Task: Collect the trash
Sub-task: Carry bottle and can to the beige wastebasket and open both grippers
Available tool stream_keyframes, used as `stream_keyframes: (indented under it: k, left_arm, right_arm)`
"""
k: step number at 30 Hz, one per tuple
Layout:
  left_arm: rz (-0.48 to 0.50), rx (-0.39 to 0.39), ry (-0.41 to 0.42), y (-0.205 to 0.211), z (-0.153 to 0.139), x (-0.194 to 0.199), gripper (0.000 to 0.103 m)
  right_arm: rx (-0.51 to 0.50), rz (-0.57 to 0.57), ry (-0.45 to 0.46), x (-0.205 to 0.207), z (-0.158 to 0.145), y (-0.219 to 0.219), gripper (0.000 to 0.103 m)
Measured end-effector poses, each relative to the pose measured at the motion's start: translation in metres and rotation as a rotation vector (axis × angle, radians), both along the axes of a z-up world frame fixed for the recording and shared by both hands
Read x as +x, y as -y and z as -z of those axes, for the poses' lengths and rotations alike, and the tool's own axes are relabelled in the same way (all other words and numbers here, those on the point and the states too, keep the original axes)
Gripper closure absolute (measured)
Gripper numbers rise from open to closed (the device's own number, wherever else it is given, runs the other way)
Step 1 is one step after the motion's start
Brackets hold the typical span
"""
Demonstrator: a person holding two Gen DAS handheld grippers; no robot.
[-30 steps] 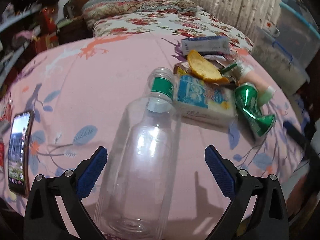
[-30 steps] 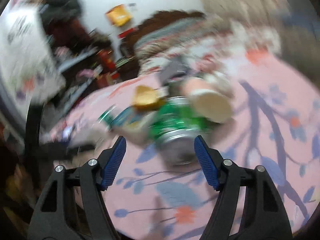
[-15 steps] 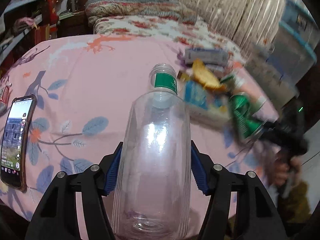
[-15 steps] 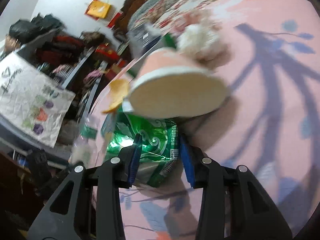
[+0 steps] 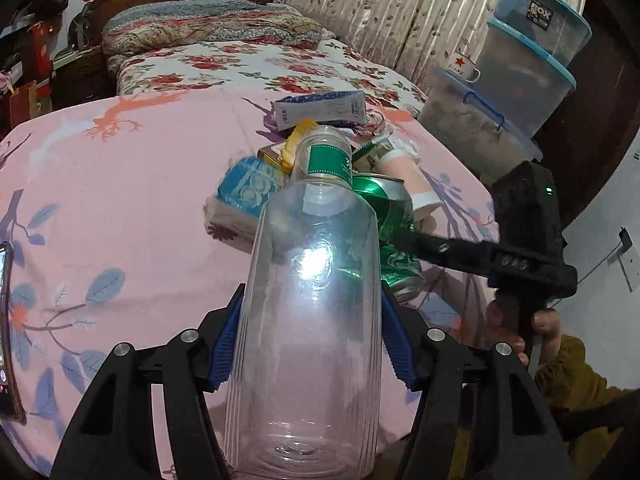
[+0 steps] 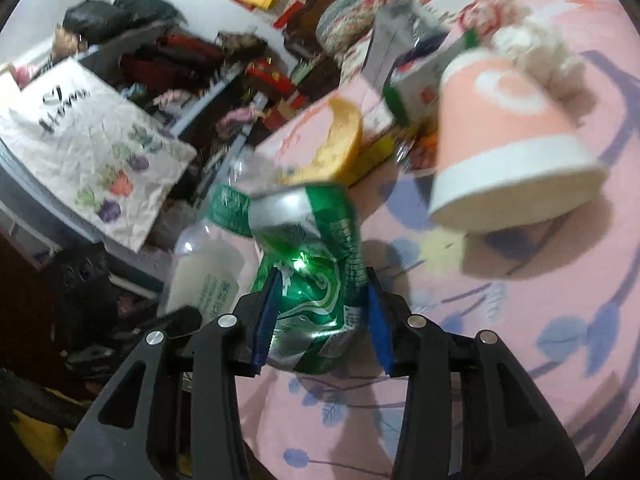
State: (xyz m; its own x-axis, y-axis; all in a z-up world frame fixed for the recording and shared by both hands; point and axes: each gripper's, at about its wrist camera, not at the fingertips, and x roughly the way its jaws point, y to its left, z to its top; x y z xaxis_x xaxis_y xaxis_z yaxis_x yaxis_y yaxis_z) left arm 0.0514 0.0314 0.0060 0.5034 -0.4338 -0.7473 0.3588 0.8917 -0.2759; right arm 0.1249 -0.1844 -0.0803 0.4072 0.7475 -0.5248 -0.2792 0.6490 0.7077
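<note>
At the far left edge of the left wrist view a phone point(image 5: 7, 328) lay on the pink bedspread point(image 5: 120, 184); further right the left gripper point(image 5: 310, 344) was clamped on a clear plastic bottle point(image 5: 312, 320), its blue pads pressed to both sides of the body, the bottle's base toward the camera and its green-banded neck pointing out over the bed; its jaws had just been closing, with the bottle between them. Beyond the neck lay the heap of trash: a blue tissue pack point(image 5: 244, 192), a yellowish peel point(image 5: 296, 142), a white carton point(image 5: 320, 110); to the right of these, a crushed green can point(image 5: 394, 232) and a pink paper cup point(image 5: 408, 176) on its side. The right gripper point(image 6: 322, 316) gripped that green can point(image 6: 316, 264) between its blue pads, the can dented and tilted; its jaws too had just been closing on it. In the right wrist view the cup point(image 6: 504, 144) lay to the right of the can, apart from it, mouth toward the camera; crumpled white tissue point(image 6: 536, 56) sat behind it. At the right edge of the left view, a hand point(image 5: 520, 332) held the right gripper's handle; stacked storage bins point(image 5: 516, 76) stood past the bed.
</note>
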Motion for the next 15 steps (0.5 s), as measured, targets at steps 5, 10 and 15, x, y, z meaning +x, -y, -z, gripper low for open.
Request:
stream_keyframes:
  k: [5, 10, 15]
  left_arm:
    - [0.019, 0.007, -0.021, 0.0, 0.007, -0.001, 0.045]
    - [0.017, -0.021, 0.058, 0.002, -0.025, -0.002, 0.045]
    - [0.15, -0.02, 0.033, 0.058, -0.046, 0.02, 0.045]
  right_arm:
    - [0.061, -0.064, 0.015, -0.002, -0.001, -0.018, 0.087]
    - [0.114, -0.002, 0.082, -0.019, -0.024, 0.007, 0.088]
    - [0.076, 0.196, 0.116, -0.033, -0.029, 0.082, 0.088]
